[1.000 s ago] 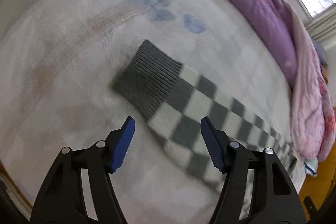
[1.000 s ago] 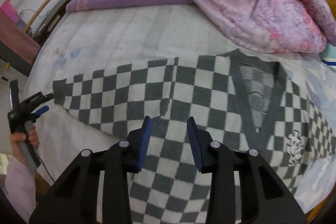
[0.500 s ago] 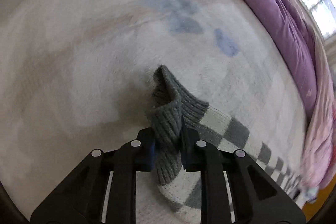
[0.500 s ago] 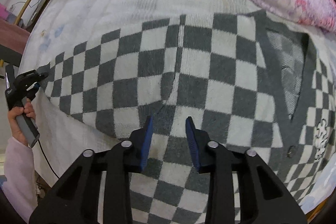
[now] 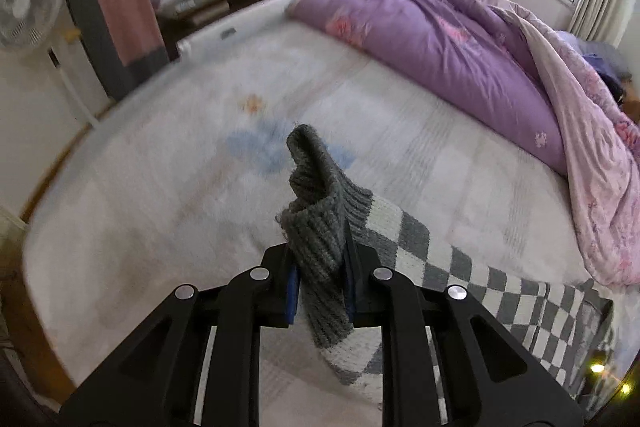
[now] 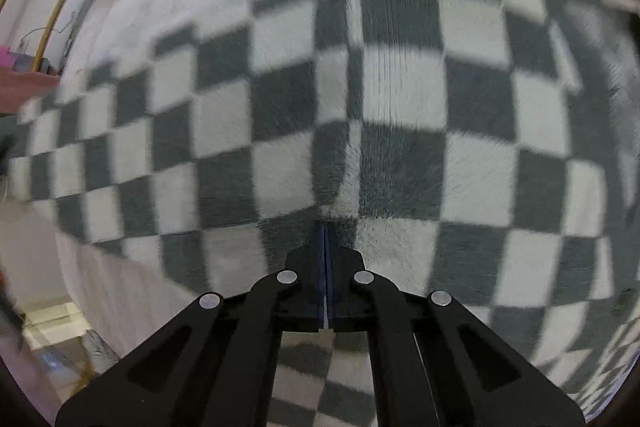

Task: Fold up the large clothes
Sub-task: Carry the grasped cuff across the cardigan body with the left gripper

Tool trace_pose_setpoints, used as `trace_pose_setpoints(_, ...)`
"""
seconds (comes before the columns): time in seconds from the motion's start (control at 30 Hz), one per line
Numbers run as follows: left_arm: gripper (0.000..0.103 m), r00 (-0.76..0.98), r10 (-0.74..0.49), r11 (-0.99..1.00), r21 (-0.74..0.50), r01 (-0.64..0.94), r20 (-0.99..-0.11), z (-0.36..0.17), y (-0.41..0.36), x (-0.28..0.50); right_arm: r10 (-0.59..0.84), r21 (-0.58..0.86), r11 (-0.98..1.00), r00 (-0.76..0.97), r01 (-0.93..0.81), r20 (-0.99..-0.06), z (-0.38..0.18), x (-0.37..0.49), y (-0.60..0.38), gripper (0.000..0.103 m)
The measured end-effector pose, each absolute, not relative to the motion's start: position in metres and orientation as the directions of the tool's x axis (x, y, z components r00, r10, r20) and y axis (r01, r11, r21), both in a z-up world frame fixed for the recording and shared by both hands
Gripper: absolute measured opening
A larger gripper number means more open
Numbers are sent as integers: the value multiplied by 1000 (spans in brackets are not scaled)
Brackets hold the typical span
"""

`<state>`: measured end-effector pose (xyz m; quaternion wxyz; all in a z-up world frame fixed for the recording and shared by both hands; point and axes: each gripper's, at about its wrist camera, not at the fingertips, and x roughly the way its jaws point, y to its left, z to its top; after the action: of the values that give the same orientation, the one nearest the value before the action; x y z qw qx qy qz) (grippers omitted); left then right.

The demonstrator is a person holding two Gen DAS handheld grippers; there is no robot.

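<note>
My left gripper (image 5: 320, 273) clamps the grey ribbed cuff (image 5: 318, 223) of the checkered sweater (image 5: 460, 267), lifting it off the bed (image 5: 160, 187). My right gripper (image 6: 325, 247) is pinched tight on the sweater's body, which lies flat on the bed. Beyond the sweater lies a purple quilt (image 5: 440, 39).

1 sweater (image 5: 404, 239), 2 grippers (image 5: 320, 271) (image 6: 325, 239), 1 quilt (image 5: 460, 55)

The sweater (image 5: 416, 247) is a dark grey and off-white checkerboard, its ribbed cuff (image 5: 320, 211) plain grey. Under it the bed sheet (image 5: 168, 187) is white with faint blue and orange flowers. Beyond the sweater lies a purple quilt (image 5: 432, 35) with pink blossoms. The tongs (image 5: 320, 283) are black with blue pads.
</note>
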<state>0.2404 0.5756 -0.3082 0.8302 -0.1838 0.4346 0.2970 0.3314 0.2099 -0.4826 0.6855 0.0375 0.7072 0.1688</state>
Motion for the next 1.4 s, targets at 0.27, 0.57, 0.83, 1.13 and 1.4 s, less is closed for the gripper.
trace_pose_setpoints(0.27, 17, 498, 420, 813, 71, -577, -758, -231, 460, 279, 362, 363, 925, -34, -110, -932, -496, 332, 198, 1)
trace_pose_setpoints(0.57, 17, 553, 433, 876, 189, -444, -711, -195, 301, 328, 546, 547, 837, -96, 17, -832, -490, 340, 152, 1)
trace_pose_setpoints(0.83, 17, 581, 329, 944, 240, -227, -745, -224, 136, 365, 538, 550, 805, 118, 223, -835, -446, 329, -44, 1)
trace_pose_setpoints(1.13, 17, 497, 217, 976, 206, -77, -841, -318, -4, 383, 267, 357, 855, 272, 375, -925, -410, 305, -240, 4)
trace_pose_setpoints(1.4, 17, 421, 149, 985, 171, 13, -895, -377, -85, 388, 184, 299, 845, 284, 443, -941, -419, 281, -298, 4)
